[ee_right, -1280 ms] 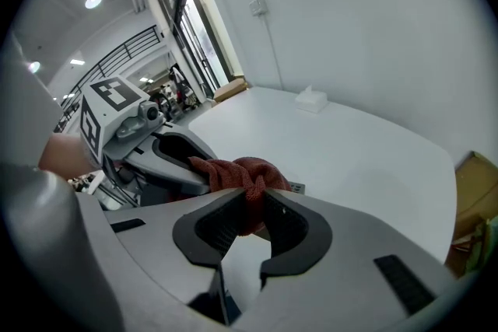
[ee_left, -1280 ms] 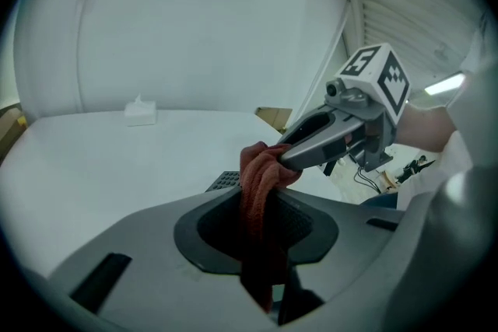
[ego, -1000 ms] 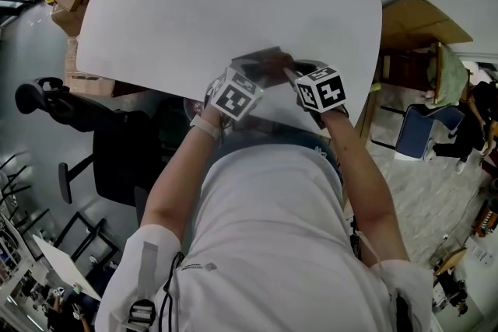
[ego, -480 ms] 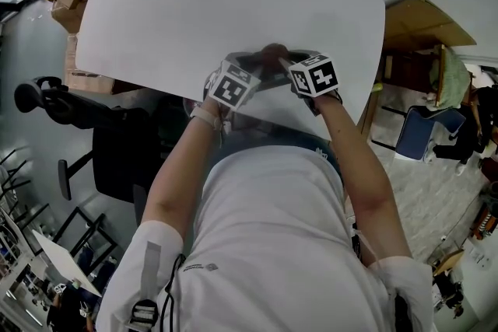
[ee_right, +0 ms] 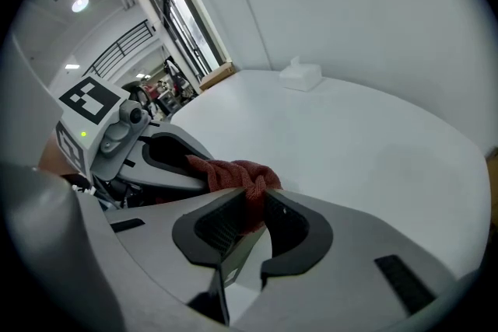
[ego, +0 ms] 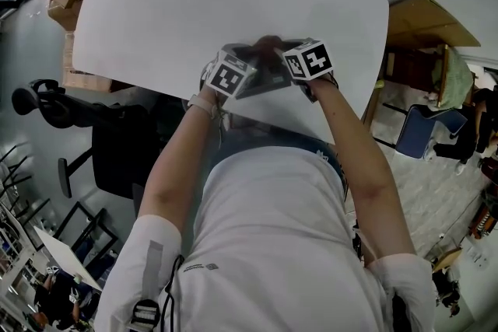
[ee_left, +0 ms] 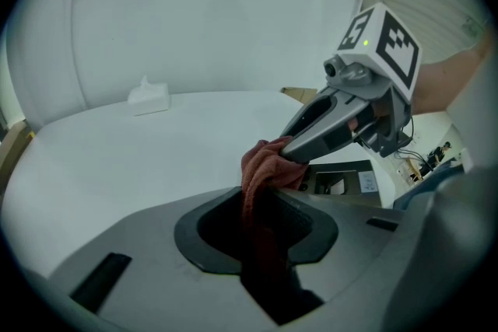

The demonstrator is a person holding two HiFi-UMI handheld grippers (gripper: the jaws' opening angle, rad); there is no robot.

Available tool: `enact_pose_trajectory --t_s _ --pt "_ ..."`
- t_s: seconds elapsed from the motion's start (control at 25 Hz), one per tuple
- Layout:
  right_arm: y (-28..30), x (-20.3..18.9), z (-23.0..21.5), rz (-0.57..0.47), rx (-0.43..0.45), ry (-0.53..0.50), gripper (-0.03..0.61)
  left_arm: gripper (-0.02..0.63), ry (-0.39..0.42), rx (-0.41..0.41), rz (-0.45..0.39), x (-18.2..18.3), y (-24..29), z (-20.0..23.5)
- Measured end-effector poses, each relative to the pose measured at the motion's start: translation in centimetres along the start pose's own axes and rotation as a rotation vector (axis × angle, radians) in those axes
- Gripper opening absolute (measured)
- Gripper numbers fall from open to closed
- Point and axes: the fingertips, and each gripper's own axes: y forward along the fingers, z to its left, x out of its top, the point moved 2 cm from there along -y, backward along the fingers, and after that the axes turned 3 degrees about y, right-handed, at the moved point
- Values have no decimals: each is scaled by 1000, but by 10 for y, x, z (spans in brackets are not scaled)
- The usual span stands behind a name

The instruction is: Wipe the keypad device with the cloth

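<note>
Two grippers share one red cloth: the fingers of my left gripper and my right gripper are both clenched on it, close together over the white bench. The dark keypad device shows beneath the right gripper.

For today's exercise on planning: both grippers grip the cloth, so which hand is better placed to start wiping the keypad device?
Probably the right. Both the right gripper and left gripper clamp the red cloth, but the keypad device lies just beneath the right one's tip.
</note>
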Motion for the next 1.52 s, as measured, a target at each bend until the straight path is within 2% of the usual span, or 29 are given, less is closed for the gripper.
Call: enact_pose_trajectory --t_s 0.48,0.64,0.72,0.84,0.92,1.0,1.24,1.4,1.52 --pt "23 8 -13 -2 -35 -37 83 100 -3 21 44 -4 23 24" --pt "10 13 -3 -4 -34 -53 83 97 38 28 26 7 10 20" --pt "-2 14 7 4 -18 -73 83 95 35 0 15 11 -5 14" --pt "-23 13 29 16 27 -92 83 95 -36 -82 -17 10 -34 2" --pt "-33 10 50 34 65 -113 83 95 -80 -124 -38 3 -54 -5" --pt "-38 5 73 62 90 -155 83 95 -100 -132 -35 -11 -70 -11" --pt "-31 -8 128 94 64 -327 83 95 -125 -75 -3 -51 -103 -18" --pt "-25 -21 135 87 38 -335 83 95 -143 -65 -2 -65 -106 -24" --pt "-22 -26 131 68 43 -295 83 95 -146 -47 7 -72 -100 -28"
